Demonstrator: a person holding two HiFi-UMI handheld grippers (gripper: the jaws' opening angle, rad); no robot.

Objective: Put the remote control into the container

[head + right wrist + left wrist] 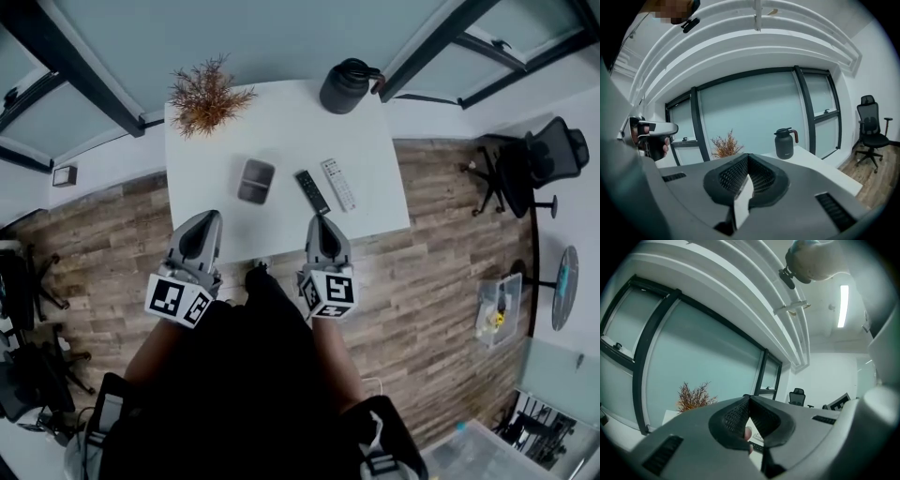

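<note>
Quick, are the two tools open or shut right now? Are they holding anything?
Left tool: closed, holding nothing.
Right tool: closed, holding nothing.

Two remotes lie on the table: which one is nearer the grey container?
The black remote, which lies between the grey container and the white remote; the white one is on its far side.

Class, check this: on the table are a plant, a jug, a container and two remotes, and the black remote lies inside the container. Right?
No. The head view shows the black remote on the table beside the container, not inside it. The rest holds.
</note>
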